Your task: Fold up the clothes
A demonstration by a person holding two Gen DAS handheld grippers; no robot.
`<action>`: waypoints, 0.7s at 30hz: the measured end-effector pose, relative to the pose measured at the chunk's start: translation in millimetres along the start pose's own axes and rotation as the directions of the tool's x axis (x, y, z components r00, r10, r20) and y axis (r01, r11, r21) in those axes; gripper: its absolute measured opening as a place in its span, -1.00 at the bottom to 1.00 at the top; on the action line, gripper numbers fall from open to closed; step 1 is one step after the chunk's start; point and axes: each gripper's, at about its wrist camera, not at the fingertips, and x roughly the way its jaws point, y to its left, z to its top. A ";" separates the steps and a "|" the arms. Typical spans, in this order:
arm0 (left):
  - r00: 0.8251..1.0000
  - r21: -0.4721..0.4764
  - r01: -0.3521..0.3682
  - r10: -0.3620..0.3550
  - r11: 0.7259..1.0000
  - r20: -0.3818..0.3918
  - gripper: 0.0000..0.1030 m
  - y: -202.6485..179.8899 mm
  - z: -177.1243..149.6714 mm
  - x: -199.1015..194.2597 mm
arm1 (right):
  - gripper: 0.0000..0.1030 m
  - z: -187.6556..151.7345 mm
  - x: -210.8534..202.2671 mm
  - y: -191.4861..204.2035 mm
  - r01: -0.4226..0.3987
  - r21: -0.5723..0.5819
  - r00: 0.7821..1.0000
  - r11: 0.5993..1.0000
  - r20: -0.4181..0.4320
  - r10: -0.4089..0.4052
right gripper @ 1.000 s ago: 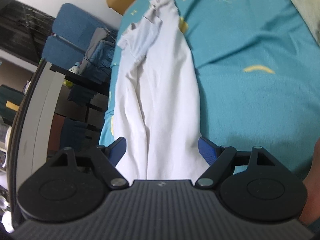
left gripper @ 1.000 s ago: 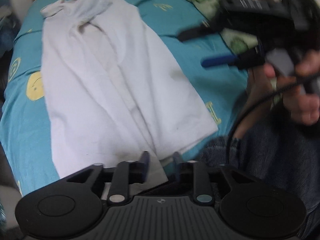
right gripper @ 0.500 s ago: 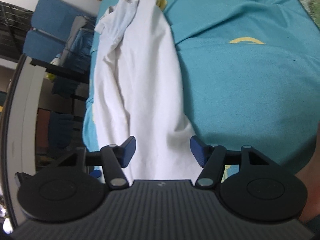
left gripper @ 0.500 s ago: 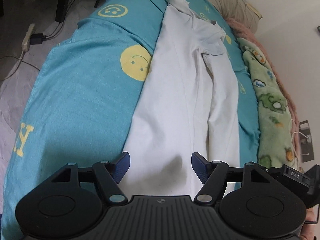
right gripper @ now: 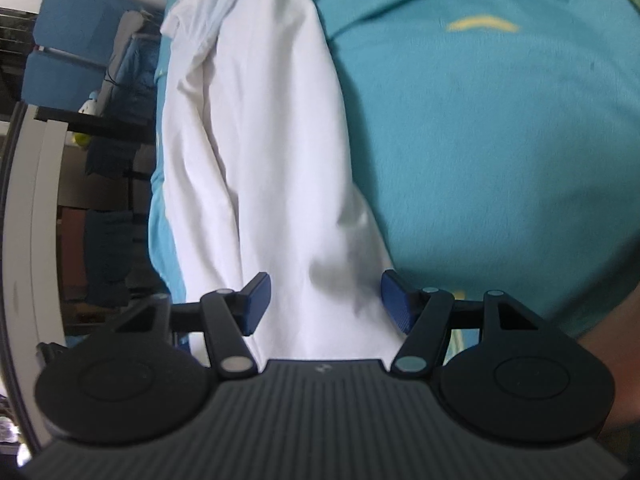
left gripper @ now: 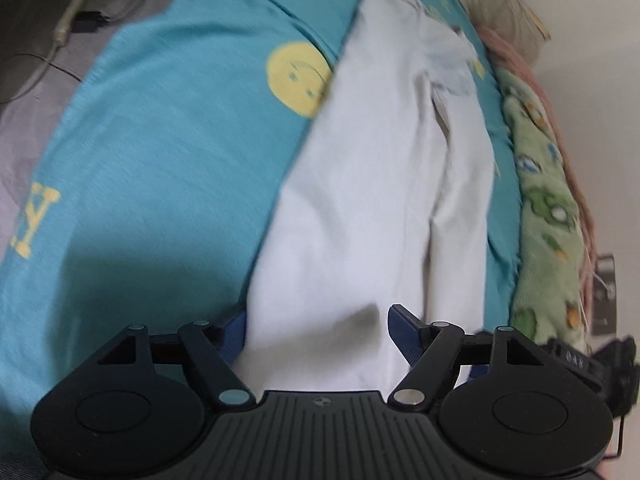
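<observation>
A white garment (left gripper: 384, 184) lies lengthwise on a teal bedsheet (left gripper: 168, 168), folded into a long narrow strip with its collar end far away. It also shows in the right wrist view (right gripper: 264, 152). My left gripper (left gripper: 316, 332) is open, its blue-padded fingers straddling the near left part of the hem. My right gripper (right gripper: 324, 300) is open, straddling the near right part of the hem. Neither holds cloth.
The teal sheet (right gripper: 500, 152) carries yellow smiley prints (left gripper: 298, 76). A green patterned blanket (left gripper: 548, 208) lies along the bed's far side by the wall. A blue chair (right gripper: 68, 36) and dark furniture stand beyond the bed. Cables lie on the floor (left gripper: 44, 52).
The left gripper swung from a shut pose at the hem to an open one over the hem's left part. Both grippers have come lower and closer to the hem.
</observation>
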 end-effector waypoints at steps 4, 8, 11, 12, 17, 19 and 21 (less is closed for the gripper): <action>0.998 0.029 -0.034 0.035 0.999 -0.049 0.07 -4.8 -13.8 1.2 | 0.23 -13.8 -0.7 7.6 0.028 -0.038 0.999 0.999 -0.024 -0.028; 0.997 0.047 -0.070 0.071 0.996 -0.036 0.02 -8.8 -20.7 1.5 | 0.22 -26.5 -1.1 20.1 0.122 -0.115 0.992 0.986 0.003 -0.123; 0.997 0.041 -0.071 0.072 0.997 -0.027 0.07 -8.2 -22.5 1.4 | 0.23 -33.4 -7.4 20.5 0.213 -0.125 0.975 0.969 0.083 -0.204; 0.997 0.047 -0.072 0.073 0.996 -0.027 0.08 -9.3 -23.6 1.7 | 0.24 -33.4 -9.5 17.9 0.231 -0.112 0.970 0.967 0.098 -0.220; 0.996 0.068 -0.078 0.080 0.995 -0.030 0.06 -13.2 -28.0 3.7 | 0.28 -30.5 -6.3 7.4 0.224 -0.065 0.973 0.972 0.074 -0.219; 0.997 0.072 -0.074 0.076 0.995 -0.032 0.05 -13.7 -28.9 3.4 | 0.31 -29.5 -4.9 4.9 0.211 -0.049 0.976 0.976 0.065 -0.208; 0.997 0.077 -0.070 0.072 0.995 -0.034 -0.03 -14.2 -29.7 3.0 | 0.31 -29.8 -4.2 3.9 0.186 -0.048 0.982 0.981 0.045 -0.184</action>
